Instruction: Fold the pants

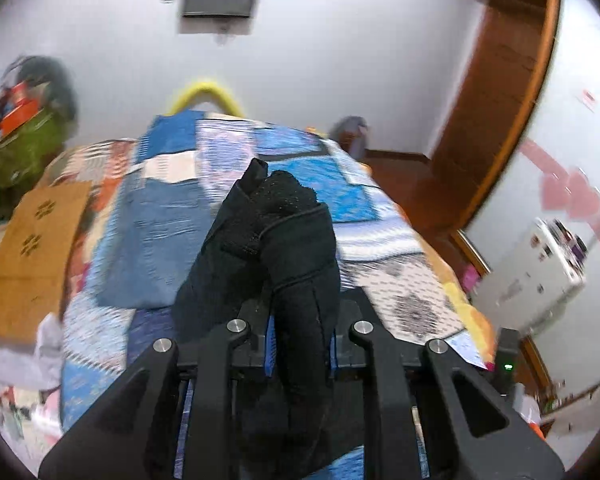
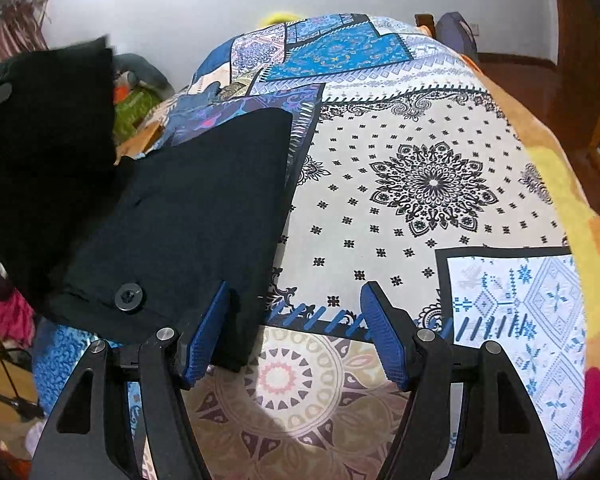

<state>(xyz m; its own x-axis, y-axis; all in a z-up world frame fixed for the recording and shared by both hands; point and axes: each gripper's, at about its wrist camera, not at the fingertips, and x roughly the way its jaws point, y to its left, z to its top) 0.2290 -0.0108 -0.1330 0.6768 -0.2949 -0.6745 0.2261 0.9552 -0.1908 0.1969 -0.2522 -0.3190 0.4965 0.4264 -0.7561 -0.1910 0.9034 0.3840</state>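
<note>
A: What stage of the fold is shown?

B: Mid-fold, by my reading. In the right wrist view the black pants (image 2: 188,216) lie on the patterned bedspread (image 2: 420,128) at centre left, button (image 2: 129,294) toward the lower left. One end rises at the upper left of the frame, lifted off the bed. That end has not yet been laid over, and the smoothing remains.

A: And the left claw (image 1: 300,344)?

B: Narrow, its jaws clamped on a bunch of the black cloth (lower centre of the left wrist view), which stands up in a bundle between them.

A: The right claw (image 2: 296,332)?

B: Wide. Its blue pads (image 2: 210,328) hold nothing; the left pad sits just over the near edge of the pants, though contact cannot be told, and the right pad hangs over bare bedspread.
</note>
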